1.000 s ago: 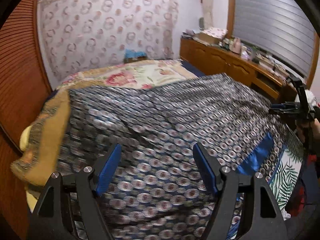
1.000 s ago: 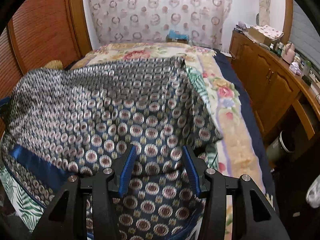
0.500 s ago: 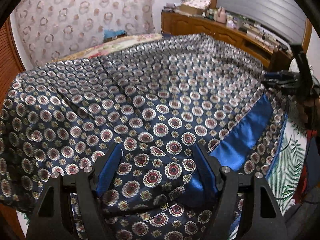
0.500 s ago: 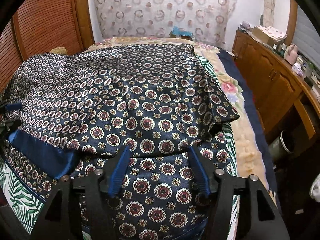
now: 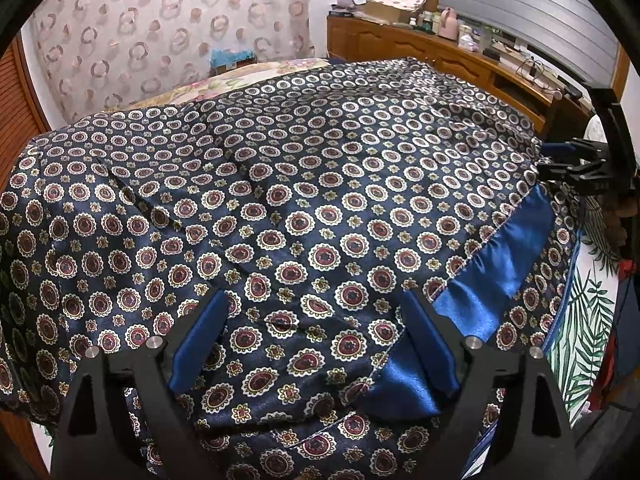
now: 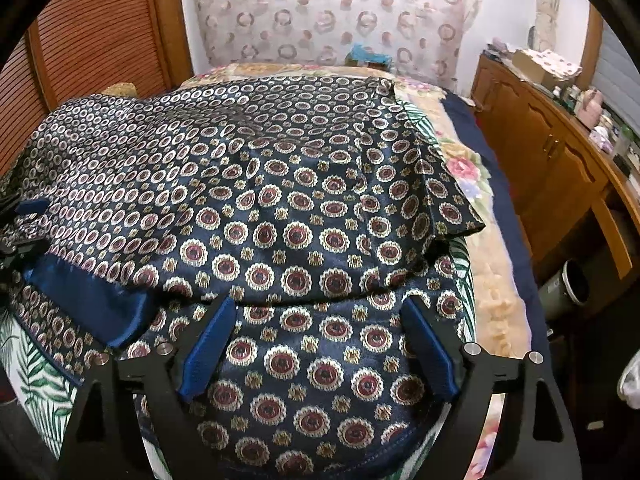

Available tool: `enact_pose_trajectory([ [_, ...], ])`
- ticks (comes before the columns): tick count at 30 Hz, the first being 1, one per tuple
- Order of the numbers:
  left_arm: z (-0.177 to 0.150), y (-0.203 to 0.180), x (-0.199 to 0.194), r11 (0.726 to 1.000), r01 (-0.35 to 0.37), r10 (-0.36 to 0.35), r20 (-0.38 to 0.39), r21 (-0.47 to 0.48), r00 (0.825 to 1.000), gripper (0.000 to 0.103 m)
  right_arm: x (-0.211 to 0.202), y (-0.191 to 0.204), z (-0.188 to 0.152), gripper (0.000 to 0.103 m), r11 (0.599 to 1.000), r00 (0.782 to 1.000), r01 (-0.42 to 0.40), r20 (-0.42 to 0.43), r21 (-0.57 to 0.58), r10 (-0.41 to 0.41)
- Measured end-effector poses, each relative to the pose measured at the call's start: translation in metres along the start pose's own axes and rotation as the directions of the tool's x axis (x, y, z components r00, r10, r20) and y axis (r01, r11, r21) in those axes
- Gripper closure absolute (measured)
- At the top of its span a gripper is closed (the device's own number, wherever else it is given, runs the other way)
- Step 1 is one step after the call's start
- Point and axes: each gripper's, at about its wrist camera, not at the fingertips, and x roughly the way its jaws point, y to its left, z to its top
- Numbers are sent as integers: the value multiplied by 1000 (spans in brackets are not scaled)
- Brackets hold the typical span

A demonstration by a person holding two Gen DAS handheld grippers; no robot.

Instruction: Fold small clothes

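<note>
A dark navy satin garment (image 5: 320, 184) with red-and-gold medallions lies folded over itself on the bed, its plain blue lining (image 5: 496, 264) showing along the fold edge. My left gripper (image 5: 312, 304) hovers low over its near edge. The jaws are opening; cloth lies beneath them and neither pad presses on it. My right gripper (image 6: 320, 306) stands the same way over the garment (image 6: 304, 208) near its right corner, jaws opening and gripping nothing. Each gripper also shows in the other's view: the right gripper (image 5: 576, 160) at the far right, the left gripper (image 6: 20, 216) at the far left.
The bed has a floral cover (image 6: 464, 168) and a leaf-print sheet (image 5: 580, 320) under the garment. A wooden cabinet (image 6: 552, 152) loaded with small items runs along the right, with a grey bin (image 6: 568, 288) by it. A louvred wooden door (image 6: 92, 40) stands on the left.
The billowing garment has settled flat on the bed. My left gripper has come down and forward over it. Both pairs of jaws have spread wider.
</note>
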Motion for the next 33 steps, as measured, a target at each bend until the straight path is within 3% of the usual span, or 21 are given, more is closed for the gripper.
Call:
enact_pose_trajectory([
  [6,0,0,0,1000,1,-1,0,-1,1000,14,-13,-39,7,33,986,998,6,61,169,-17],
  [11,0,0,0,1000,-3,3,-2,-1,1000,14,-2,-58,17,47,969,999,1,43,248,-12],
  [18,-7,8,-14,998,18,-17,28,-55,999,19,16,-49,37,68,973,999,14,43,229,-24],
  [26,-25,31,-65,988,31,-7,158,-150,987,30,32,-40,43,81,980,998,28,55,199,-40],
  [30,-40,52,-90,978,8,40,225,-209,973,33,36,-39,40,82,985,997,39,56,170,-49],
  [33,-50,70,-104,966,-61,124,241,-252,963,33,38,-33,39,82,988,996,61,61,144,-70],
])
